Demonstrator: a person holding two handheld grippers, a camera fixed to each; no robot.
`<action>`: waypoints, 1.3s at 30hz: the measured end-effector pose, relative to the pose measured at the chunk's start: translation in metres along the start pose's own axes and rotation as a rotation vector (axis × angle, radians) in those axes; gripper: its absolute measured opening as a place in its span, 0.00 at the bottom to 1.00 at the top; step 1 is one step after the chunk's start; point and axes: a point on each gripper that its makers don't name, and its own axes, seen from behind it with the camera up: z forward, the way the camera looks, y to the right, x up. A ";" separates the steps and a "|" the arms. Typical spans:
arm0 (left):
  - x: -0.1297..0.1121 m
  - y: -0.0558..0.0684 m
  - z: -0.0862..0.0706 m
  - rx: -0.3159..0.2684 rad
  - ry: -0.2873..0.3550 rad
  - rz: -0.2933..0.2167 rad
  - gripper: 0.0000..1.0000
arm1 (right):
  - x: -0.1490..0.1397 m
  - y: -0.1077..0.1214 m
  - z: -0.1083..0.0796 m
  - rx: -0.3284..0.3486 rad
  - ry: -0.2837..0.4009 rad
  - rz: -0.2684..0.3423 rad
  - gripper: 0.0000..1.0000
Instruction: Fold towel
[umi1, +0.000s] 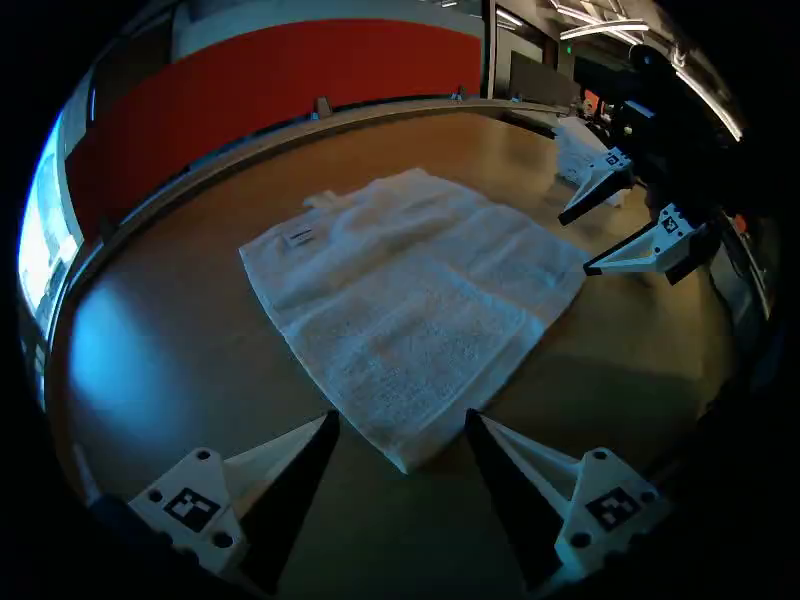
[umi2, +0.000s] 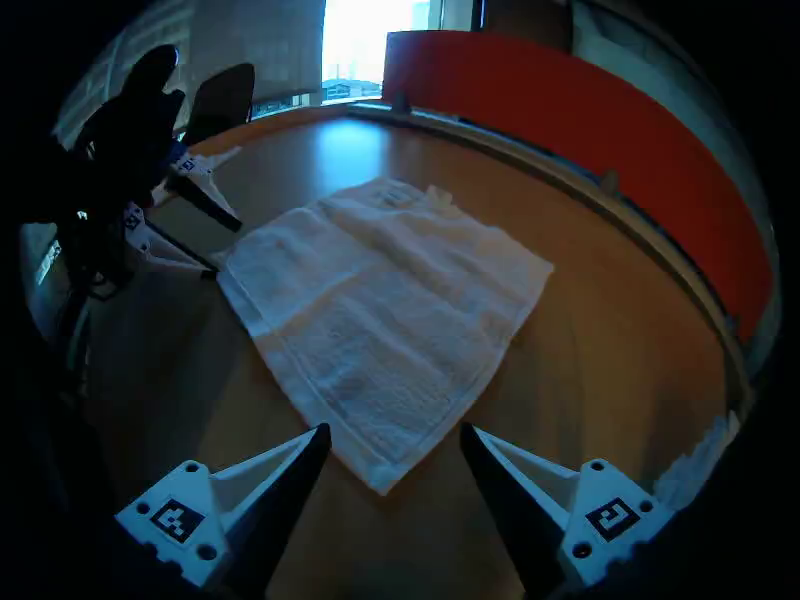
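A white towel (umi1: 410, 300) lies flat on the brown table (umi1: 150, 370), folded over, with a small label near its far left corner. My left gripper (umi1: 400, 420) is open, its fingers on either side of the towel's near corner, low over the table. My right gripper (umi1: 575, 245) hovers open by the towel's right edge, held by a dark hand. In the right gripper view the towel (umi2: 380, 300) spreads ahead and one corner points between the open right gripper (umi2: 393, 430). The left gripper (umi2: 227, 250) stands open at the towel's far left corner.
A red partition (umi1: 280, 80) runs behind a raised rail along the table's far edge. Another white cloth (umi1: 580, 150) lies at the far right, seen also as the cloth (umi2: 700, 460) by the table's rim. Dark chairs (umi2: 220, 95) stand below a bright window (umi2: 365, 40).
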 end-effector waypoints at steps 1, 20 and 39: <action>-0.002 0.000 0.001 0.000 -0.007 0.000 0.93 | -0.002 -0.001 0.000 0.005 -0.006 0.000 0.99; -0.009 0.003 0.007 -0.016 -0.027 0.001 0.90 | -0.015 -0.010 0.001 0.071 -0.032 0.008 0.79; -0.003 0.003 0.009 -0.007 -0.055 -0.018 0.19 | -0.011 -0.014 0.006 0.091 -0.044 0.009 0.17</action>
